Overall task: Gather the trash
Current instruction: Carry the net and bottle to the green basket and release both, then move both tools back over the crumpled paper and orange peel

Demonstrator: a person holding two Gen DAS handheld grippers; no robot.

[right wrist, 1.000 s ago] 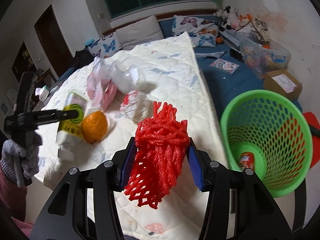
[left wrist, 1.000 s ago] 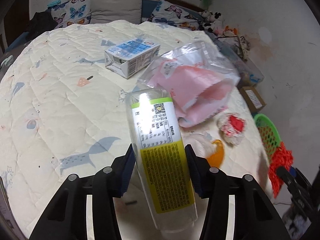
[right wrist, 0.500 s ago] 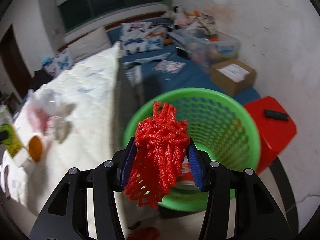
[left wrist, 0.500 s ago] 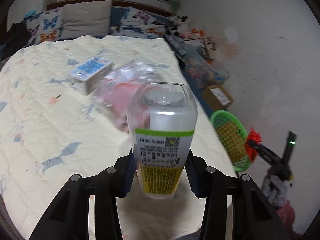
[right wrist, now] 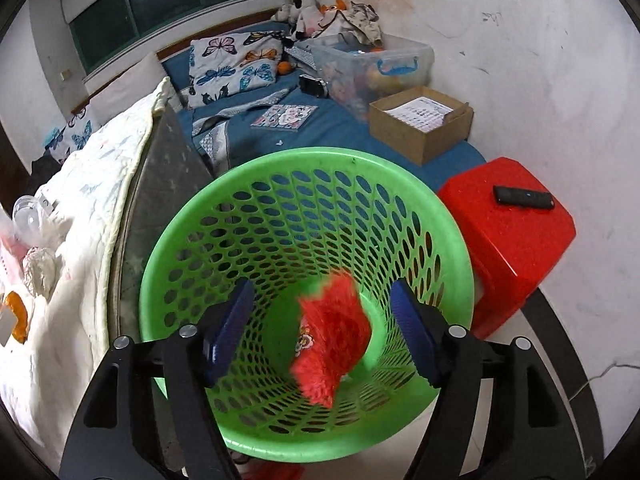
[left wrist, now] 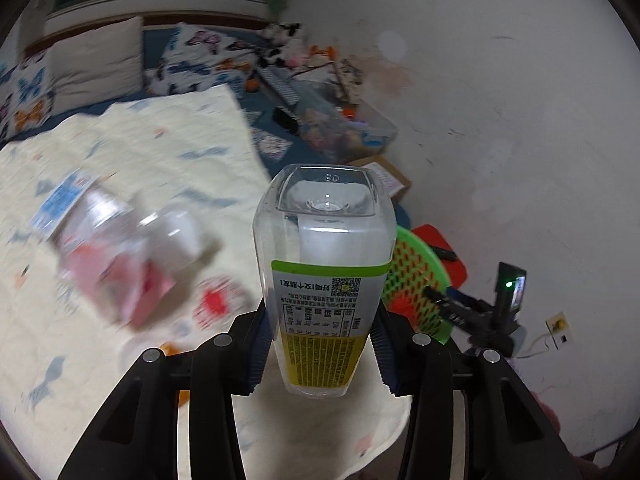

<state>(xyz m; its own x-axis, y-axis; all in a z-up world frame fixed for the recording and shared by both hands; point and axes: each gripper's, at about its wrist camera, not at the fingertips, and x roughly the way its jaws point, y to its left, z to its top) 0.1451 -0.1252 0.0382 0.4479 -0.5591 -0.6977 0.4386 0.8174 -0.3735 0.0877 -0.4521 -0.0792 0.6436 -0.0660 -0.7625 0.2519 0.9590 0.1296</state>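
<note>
My left gripper (left wrist: 320,344) is shut on a clear plastic bottle (left wrist: 326,264) with a green and yellow label, held above the bed's edge. The green mesh basket (left wrist: 420,280) shows behind it to the right. My right gripper (right wrist: 322,336) is open right over the green basket (right wrist: 280,184). A red foam net (right wrist: 332,340), blurred, drops between its fingers inside the basket. More trash lies on the quilt: a pink and clear plastic bag (left wrist: 120,256), a crumpled white and red wrapper (left wrist: 218,304) and an orange peel (right wrist: 16,316).
A red plastic stool (right wrist: 508,248) with a black remote (right wrist: 524,197) stands right of the basket. A cardboard box (right wrist: 420,128) and a clear storage bin (right wrist: 372,64) sit behind it on the blue mat. The bed (right wrist: 92,216) lies left of the basket.
My right gripper moved over the basket, opened and let go of the red net, which falls in. My left gripper lifted the bottle and swung right toward the basket.
</note>
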